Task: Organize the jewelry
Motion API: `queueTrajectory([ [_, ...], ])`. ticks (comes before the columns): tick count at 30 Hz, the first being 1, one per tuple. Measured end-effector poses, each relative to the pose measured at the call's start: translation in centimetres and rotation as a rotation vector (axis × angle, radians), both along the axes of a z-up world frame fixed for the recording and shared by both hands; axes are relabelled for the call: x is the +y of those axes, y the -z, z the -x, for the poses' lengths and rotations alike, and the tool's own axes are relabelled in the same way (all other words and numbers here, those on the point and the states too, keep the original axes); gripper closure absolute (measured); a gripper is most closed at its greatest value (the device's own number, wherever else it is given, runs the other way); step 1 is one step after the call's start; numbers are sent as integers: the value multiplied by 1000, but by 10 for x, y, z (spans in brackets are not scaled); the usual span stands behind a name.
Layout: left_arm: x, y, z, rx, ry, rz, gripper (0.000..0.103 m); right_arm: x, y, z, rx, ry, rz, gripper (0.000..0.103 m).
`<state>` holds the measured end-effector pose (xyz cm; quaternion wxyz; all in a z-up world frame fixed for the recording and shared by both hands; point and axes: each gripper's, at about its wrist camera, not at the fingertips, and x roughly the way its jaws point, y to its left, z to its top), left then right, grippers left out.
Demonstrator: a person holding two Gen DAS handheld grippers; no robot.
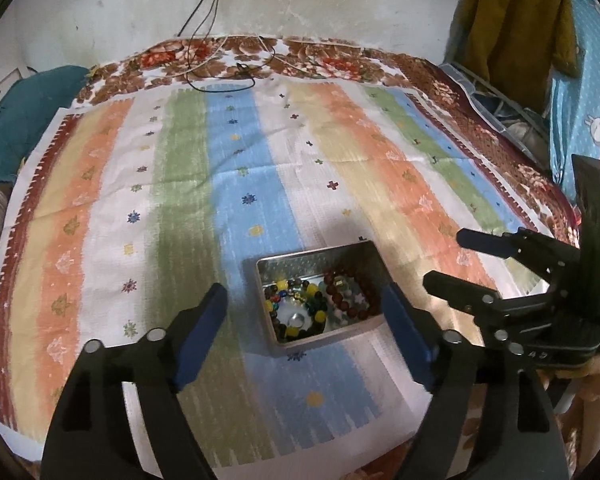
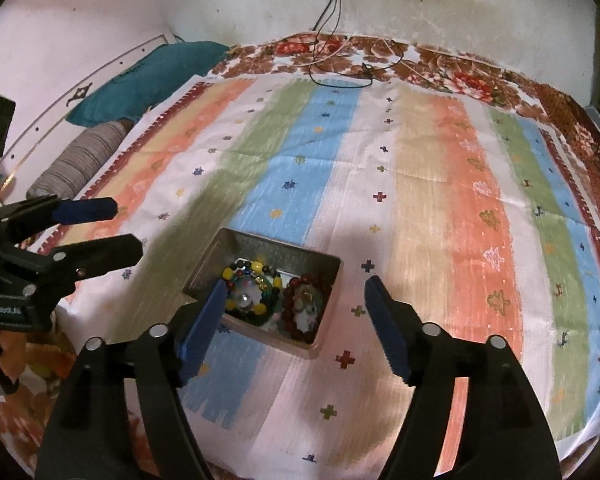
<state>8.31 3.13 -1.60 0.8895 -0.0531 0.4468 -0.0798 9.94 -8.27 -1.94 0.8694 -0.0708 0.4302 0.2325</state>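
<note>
A small metal tin point(image 1: 266, 268) sits on the striped cloth. It holds a multicoloured bead bracelet point(image 1: 278, 285), a dark red bead bracelet point(image 1: 370, 286) and small white pieces. My left gripper point(image 1: 306, 300) is open and empty, its blue pads either side of the tin, above it. My right gripper point(image 1: 448, 258) shows at the right, open. In the right wrist view the tin point(image 2: 328, 280) lies between my right gripper's point(image 2: 296, 292) open fingers, with the multicoloured bracelet point(image 2: 256, 268) and red bracelet point(image 2: 300, 280) inside. My left gripper point(image 2: 124, 228) shows at the left, open.
The striped cloth point(image 1: 236, 168) covers a bed with a floral blanket point(image 1: 300, 56). Cables point(image 1: 220, 68) lie at the far edge by the wall. A teal pillow point(image 2: 140, 80) and a striped bolster point(image 2: 76, 164) lie at the left. Hanging clothes point(image 1: 516, 28) are at the right.
</note>
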Motion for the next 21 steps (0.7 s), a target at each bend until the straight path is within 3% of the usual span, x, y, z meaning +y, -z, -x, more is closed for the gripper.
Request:
queueTrajectory([
  [8,-1,0,21,-29,-21,-39,6,-7,-3,16,-34,-4,-2,12],
  [21,-1,-1,46,-70,-51,-78,6,-22,-4,39,-40,-8,-36,8],
])
